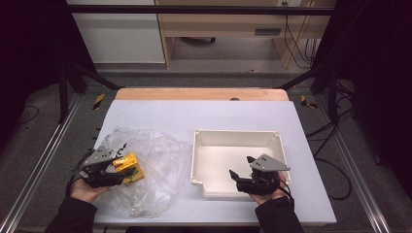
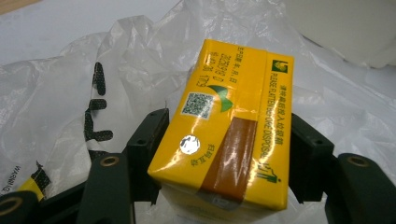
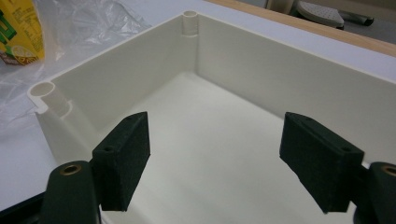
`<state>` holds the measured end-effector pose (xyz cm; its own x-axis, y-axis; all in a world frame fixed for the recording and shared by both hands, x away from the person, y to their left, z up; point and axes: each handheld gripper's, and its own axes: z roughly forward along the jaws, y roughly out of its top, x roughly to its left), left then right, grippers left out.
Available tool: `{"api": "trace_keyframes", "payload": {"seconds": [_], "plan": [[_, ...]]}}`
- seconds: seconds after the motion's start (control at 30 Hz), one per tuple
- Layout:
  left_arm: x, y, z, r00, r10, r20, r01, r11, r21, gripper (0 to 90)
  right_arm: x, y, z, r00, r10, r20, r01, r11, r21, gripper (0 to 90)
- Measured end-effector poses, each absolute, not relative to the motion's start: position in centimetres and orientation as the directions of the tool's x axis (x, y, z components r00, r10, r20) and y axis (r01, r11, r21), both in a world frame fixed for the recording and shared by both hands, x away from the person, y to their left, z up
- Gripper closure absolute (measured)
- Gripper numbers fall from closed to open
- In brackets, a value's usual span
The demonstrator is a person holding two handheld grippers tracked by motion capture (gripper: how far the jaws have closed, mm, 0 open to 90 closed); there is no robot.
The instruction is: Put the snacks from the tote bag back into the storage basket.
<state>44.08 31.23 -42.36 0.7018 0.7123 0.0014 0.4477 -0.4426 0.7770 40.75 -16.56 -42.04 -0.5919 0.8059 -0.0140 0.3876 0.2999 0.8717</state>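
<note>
Jaws of the left gripper [image 2: 224,154] clamp a yellow rectangular drink carton [image 2: 229,126] over the crinkled clear plastic bag [image 1: 155,160]; the right gripper [image 3: 215,158] gapes wide above the cream plastic tray [image 3: 261,70].

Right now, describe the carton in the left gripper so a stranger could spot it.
On the white table, look left of the cream tray to the crumpled clear plastic bag. Above it, the left gripper clasps a yellow drink carton, the only brightly coloured thing there, with a QR code and brown stripe.
</note>
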Motion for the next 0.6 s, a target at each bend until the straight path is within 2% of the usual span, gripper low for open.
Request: {"api": "trace_keyframes", "payload": {"seconds": [0.23, 0.6], "plan": [[43.92, 31.31, -42.29, 0.708, 0.706, 0.018, 0.44, -0.461, 0.771, 48.3, 40.68, -16.6, -42.16, -0.596, 0.803, -0.019, 0.382, 0.304, 0.873, 24.3], [43.89, 31.21, -42.28, 0.706, 0.708, 0.032, 0.436, -0.469, 0.768, 49.4, 40.64, -16.61, -42.22, -0.594, 0.804, -0.019, 0.384, 0.304, 0.872, 24.4]]}}
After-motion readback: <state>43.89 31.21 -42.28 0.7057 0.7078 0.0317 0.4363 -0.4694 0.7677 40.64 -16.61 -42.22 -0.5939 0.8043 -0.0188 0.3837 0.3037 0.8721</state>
